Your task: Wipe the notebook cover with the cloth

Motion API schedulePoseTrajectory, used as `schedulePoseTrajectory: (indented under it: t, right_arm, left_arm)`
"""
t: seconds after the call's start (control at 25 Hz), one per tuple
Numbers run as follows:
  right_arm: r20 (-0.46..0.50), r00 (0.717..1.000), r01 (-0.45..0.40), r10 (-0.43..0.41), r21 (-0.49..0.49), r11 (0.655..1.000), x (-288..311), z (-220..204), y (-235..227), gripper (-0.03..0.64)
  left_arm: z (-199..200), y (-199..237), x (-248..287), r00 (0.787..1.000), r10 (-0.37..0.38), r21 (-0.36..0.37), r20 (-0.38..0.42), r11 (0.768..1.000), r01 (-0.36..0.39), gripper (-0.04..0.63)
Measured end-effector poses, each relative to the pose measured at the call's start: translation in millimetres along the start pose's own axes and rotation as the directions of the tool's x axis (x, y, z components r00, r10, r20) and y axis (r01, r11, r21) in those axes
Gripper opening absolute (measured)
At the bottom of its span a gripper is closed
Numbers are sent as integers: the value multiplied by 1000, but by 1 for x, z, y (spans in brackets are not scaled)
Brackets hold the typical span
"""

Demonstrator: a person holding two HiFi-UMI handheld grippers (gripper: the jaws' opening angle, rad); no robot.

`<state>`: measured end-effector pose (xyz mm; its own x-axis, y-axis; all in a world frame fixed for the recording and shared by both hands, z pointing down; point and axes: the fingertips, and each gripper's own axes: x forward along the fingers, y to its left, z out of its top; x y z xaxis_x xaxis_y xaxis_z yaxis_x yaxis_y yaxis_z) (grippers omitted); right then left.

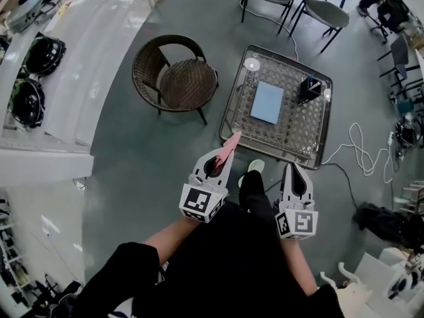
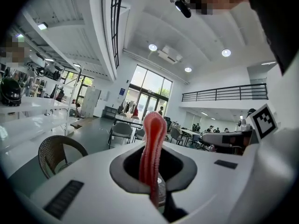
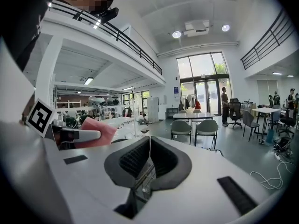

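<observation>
A wicker chair [image 1: 179, 79] stands left of the glass table [image 1: 306, 132]. The pale blue notebook [image 1: 267, 102] lies flat near the table's middle, well apart from both grippers. The left gripper [image 1: 221, 158] is clamped on a pink cloth [image 1: 230, 145], which sticks up from its jaws. The right gripper [image 1: 294, 169] is closed with nothing between its jaws.

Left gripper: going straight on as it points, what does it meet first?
Probably nothing near: left gripper, holding the pink cloth, points level above the low table toward grey chairs; depth unclear.
</observation>
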<state>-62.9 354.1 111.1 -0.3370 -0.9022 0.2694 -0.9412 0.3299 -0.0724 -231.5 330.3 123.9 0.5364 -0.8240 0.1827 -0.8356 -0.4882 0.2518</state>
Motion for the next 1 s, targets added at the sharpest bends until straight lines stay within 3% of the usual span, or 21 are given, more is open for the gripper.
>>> schedulePoseTrajectory:
  t: [0.2,0.52,0.76,0.88,1.0]
  right_arm:
    - [22,1000,-9,9,17,1000,45,10,-30,31]
    - [48,998,-52,50,32,998,136,19,-112,31]
    - [37,993,-117,116,56,992,194,16,-156,31]
    - [16,990,-142,141,69,988,222,6,-176,31]
    - [-28,986,-164,166,72,984,246,-8,-190,31]
  left_arm:
    - [-5,13,43,998,34,-20,-43,999,-35,20]
    - [-3,27,163,992,78,-20,-104,997,-81,20]
    - [-22,36,241,975,165,59,-151,986,-158,20]
    - [-43,49,280,961,189,27,-201,982,-188,20]
    - [-73,75,311,935,238,-52,-262,964,-260,20]
